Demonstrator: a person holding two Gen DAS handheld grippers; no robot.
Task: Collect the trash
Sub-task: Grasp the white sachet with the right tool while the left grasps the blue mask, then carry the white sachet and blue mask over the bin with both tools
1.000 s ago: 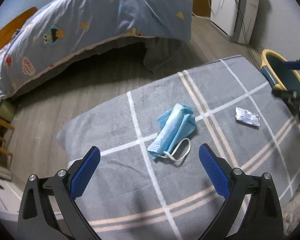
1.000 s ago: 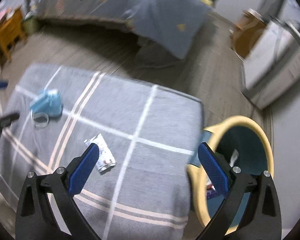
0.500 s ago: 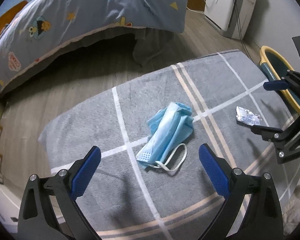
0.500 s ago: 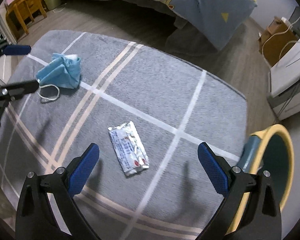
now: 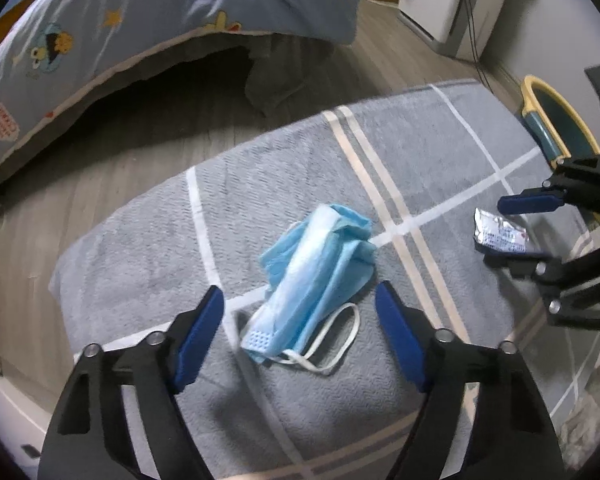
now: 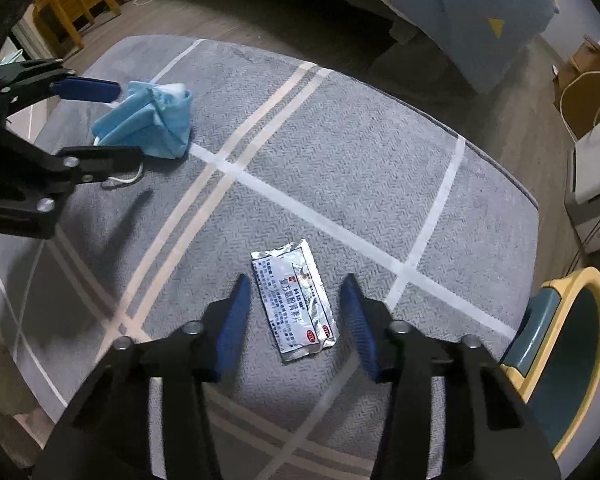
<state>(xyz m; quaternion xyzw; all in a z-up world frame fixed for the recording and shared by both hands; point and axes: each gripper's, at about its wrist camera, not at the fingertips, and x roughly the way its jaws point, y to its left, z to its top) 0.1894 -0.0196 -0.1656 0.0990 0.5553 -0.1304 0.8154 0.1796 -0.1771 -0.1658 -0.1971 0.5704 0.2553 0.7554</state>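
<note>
On the grey plaid rug (image 6: 340, 168), the silver foil medicine sachet (image 6: 294, 300) lies between the right gripper (image 6: 296, 314)'s open jaws, long axis along the fingers. The crumpled blue face mask (image 5: 320, 276), left of the sachet, sits between the left gripper (image 5: 300, 320)'s open jaws.

A: The room is looking dim, with soft light coming from above. The rug (image 6: 352, 168) is taking a grey-blue cast.

B: Yes. The left gripper (image 6: 100, 124) is throwing a soft dark shadow (image 6: 116, 224) on the rug in the right wrist view. Under the bed (image 5: 188, 76) it is staying almost black.

A: The foil packet (image 6: 294, 300) is catching a little glare, but its print is staying sharp.

B: In the left wrist view the mask (image 5: 316, 276) is smearing slightly from motion. Both views are bending strongly at the edges, and the corners are going black.
</note>
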